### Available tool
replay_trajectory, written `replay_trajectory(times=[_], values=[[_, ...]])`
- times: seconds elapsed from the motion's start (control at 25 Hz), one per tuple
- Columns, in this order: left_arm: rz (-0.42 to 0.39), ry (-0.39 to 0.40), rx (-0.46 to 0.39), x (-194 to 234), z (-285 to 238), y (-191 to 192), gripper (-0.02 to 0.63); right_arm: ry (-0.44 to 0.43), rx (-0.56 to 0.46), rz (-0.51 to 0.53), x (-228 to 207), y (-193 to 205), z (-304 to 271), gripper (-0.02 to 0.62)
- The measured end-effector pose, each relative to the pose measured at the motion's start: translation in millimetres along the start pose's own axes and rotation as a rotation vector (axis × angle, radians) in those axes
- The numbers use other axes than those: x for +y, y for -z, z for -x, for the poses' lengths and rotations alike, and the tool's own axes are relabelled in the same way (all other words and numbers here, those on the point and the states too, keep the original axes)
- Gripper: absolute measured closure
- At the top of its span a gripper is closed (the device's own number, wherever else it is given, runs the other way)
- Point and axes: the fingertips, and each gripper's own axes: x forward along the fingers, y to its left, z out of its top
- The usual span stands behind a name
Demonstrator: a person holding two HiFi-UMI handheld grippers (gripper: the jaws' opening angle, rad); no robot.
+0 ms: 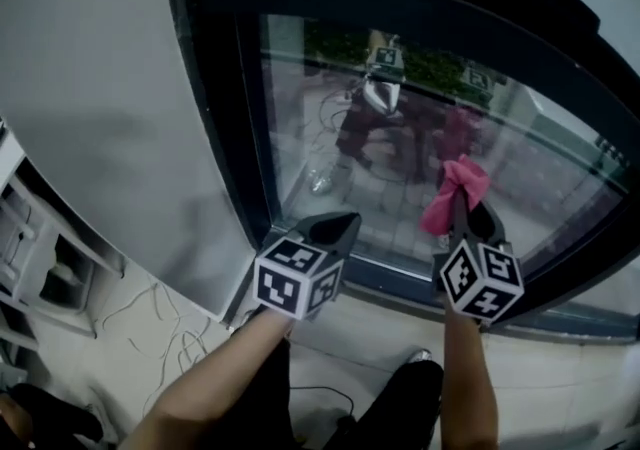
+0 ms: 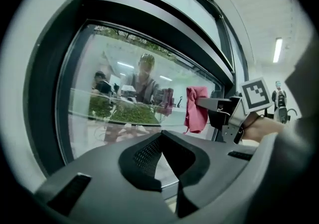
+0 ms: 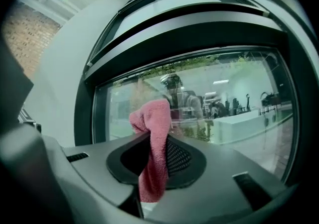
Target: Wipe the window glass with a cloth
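Right gripper [image 1: 468,210] pinched tight on pink cloth [image 1: 453,194], soft end poking out front to rub | cloth up by window glass [image 1: 330,118], low right part, touching or not I cannot tell | left gripper [image 1: 338,228] closed, holding nothing, waiting beside

my pink cloth [image 1: 455,193] is a soft terry rag, bunched and pinched between the jaws of my right gripper [image 1: 463,206]. its crumpled top sticks out past the tips and a tail hangs below. it is close to the window glass [image 1: 300,128], near the pane's lower edge. i can't tell whether it touches. the glass is upright, dark-framed and full of reflections.
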Motion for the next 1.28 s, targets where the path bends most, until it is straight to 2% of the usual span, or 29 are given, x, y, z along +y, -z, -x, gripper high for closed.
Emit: replay_trajectory(times=[0.28,0.68,1.0,1.12,1.28], values=[[0.035,-0.080,-0.033,65.4,57.8,0.8,0.600,-0.123,0.019,0.011,114.3,15.6,-41.1,0.540],[0.068,-0.266,-0.039,164.4,127.7,6.6,0.600,-0.365,0.050,0.022,276.0,33.6,-114.4,0.540],[0.087,-0.310,-0.008,192.8,142.7,19.6,0.600,-0.451,0.072,-0.003,324.2,54.2,-159.0,0.540],[0.086,-0.307,-0.014,197.3,139.4,16.4,0.600,-0.446,0.073,-0.010,333.0,56.5,-177.6,0.540],[0.091,-0.304,-0.003,196.9,136.7,18.5,0.600,-0.394,0.085,-0.030,331.5,63.9,-191.9,0.540]])
